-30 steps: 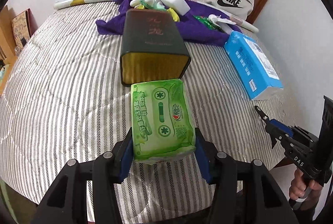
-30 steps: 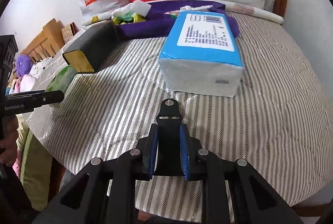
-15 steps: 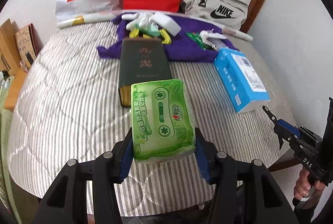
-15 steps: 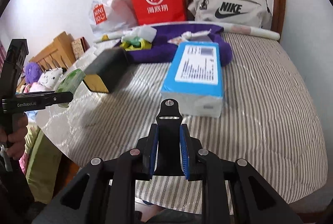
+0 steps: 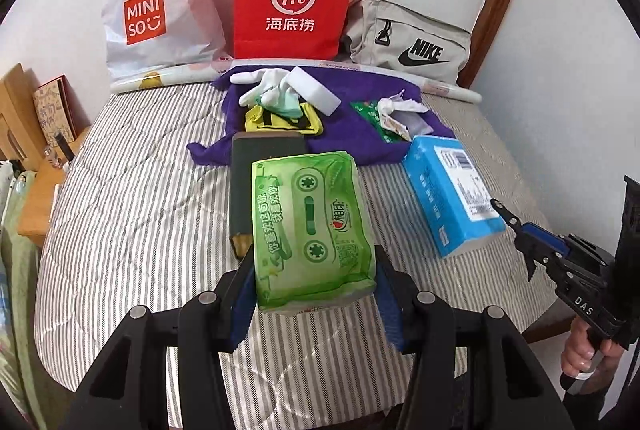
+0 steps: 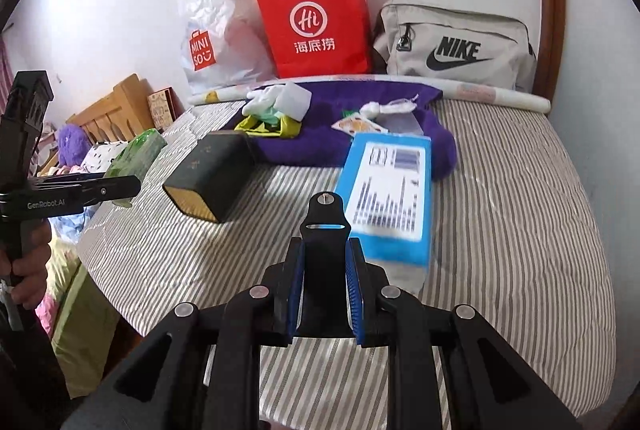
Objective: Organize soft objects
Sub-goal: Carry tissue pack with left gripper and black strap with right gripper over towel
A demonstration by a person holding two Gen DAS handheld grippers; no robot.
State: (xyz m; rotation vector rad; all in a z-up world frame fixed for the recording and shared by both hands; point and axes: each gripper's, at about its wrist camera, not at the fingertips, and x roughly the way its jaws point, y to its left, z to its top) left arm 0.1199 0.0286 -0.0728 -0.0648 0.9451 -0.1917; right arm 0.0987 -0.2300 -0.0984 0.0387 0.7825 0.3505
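Note:
My left gripper point(image 5: 316, 286) is shut on a green tissue pack point(image 5: 312, 230) and holds it in the air above the striped bed. The pack also shows in the right wrist view point(image 6: 136, 154). A dark open box point(image 6: 208, 178) lies on its side on the bed, partly hidden behind the pack in the left wrist view point(image 5: 256, 158). A blue tissue pack point(image 5: 448, 198) lies to the right point(image 6: 388, 190). My right gripper point(image 6: 324, 262) is shut on a black mount piece point(image 6: 324, 230), held above the bed's near edge.
A purple cloth point(image 6: 332, 134) at the back holds gloves, a white sponge point(image 5: 316, 96) and wrappers. A Miniso bag point(image 5: 156, 14), a red paper bag point(image 5: 292, 14) and a Nike bag point(image 5: 416, 46) stand against the wall. A wooden bedside table point(image 5: 36, 190) is at the left.
Both grippers have pulled back and risen from the bed. The green pack stays held in the left gripper, now farther from the dark box's opening.

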